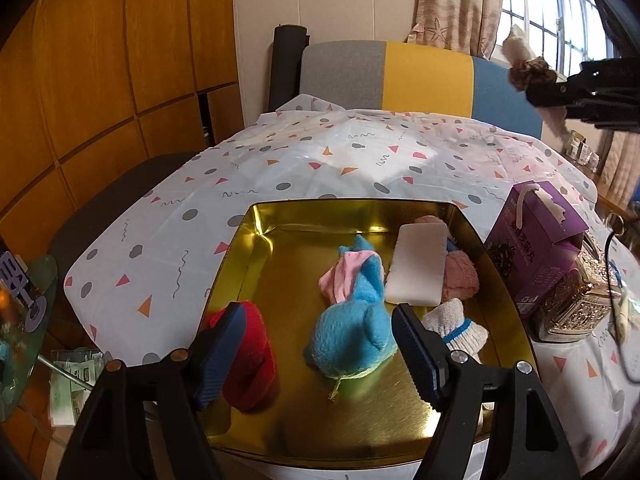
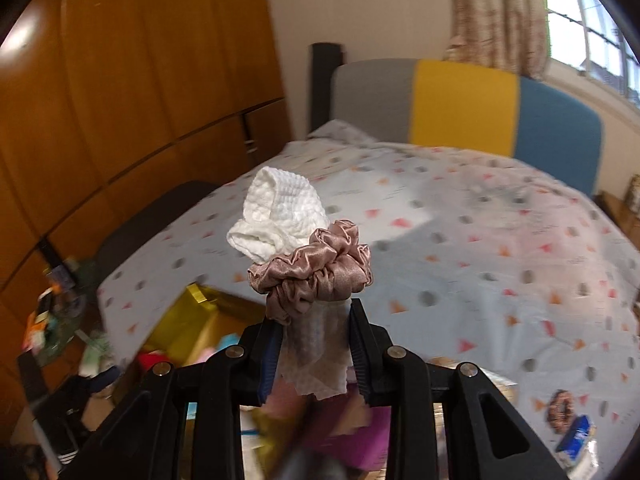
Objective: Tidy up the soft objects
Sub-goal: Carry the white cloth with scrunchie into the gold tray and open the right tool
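Soft toys, with a blue plush (image 1: 352, 332) lying between the spread, opening jaws of the left gripper (image 1: 316, 350) inside the gold tin (image 1: 472, 216), are being sorted while the right gripper (image 2: 314, 346) is pinching a white cloth (image 2: 276, 216) ringed by a satin scrunchie (image 2: 316, 270), likely carrying it over

Daylight enters from the window (image 1: 560, 12) at the upper right of both views; its panes are blown out white. The room is moderately bright, the wooden wall (image 1: 100, 60) at left warm and dimmer. In the left wrist view the picture is sharp; the gold tray (image 1: 360, 216) throws bright glare along its far wall and floor, and a pale sheen lies on the tablecloth (image 1: 320, 160). The right wrist view is smeared with motion blur across the cloth's pattern and the lower left clutter, while the scrunchie (image 2: 316, 272) stays fairly crisp. Both frames bulge at the edges, with black corners.
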The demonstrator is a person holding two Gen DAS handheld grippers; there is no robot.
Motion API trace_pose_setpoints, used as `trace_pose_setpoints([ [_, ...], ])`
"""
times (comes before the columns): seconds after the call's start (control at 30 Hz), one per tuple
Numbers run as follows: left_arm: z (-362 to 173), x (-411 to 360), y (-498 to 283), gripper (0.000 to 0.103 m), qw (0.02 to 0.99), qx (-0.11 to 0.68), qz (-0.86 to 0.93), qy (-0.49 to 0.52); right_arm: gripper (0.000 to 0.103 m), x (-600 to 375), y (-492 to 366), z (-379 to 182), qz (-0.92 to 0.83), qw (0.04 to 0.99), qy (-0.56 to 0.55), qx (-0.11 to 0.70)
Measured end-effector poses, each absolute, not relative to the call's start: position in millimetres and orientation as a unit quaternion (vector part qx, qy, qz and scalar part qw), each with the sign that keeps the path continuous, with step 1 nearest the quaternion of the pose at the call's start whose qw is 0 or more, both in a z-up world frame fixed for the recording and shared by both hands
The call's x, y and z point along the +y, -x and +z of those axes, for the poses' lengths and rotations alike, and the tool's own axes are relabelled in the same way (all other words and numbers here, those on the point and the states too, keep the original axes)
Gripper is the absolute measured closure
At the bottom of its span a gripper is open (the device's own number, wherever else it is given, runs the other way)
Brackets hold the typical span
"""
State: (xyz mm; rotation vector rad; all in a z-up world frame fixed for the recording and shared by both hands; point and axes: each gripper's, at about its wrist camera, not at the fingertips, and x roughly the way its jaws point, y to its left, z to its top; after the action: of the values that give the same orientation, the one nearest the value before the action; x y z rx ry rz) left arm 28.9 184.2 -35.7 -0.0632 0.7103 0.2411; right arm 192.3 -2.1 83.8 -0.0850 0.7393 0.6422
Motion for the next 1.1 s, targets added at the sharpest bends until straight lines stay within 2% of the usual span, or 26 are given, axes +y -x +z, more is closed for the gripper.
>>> trace_pose_setpoints([
  [0.33,-32,200,-22,0.025,0.930,0.340,0.133,0.041,0.072,64,-146,35,0.418,0.825,0.061,0.376],
  [0.63,-30,223,-17,0.024,0.926,0.337,0.164,0.056,0.072,76,-131,-12,0.431,0.795,0.007,0.428],
  [0.9,-30,237,-16,0.024,0.922,0.337,0.181,0.065,0.072,76,-113,-22,0.448,0.779,-0.042,0.436],
  [1.1,-29,242,-14,0.024,0.921,0.336,0.184,0.068,0.072,95,-140,-20,0.412,0.796,-0.027,0.442],
])
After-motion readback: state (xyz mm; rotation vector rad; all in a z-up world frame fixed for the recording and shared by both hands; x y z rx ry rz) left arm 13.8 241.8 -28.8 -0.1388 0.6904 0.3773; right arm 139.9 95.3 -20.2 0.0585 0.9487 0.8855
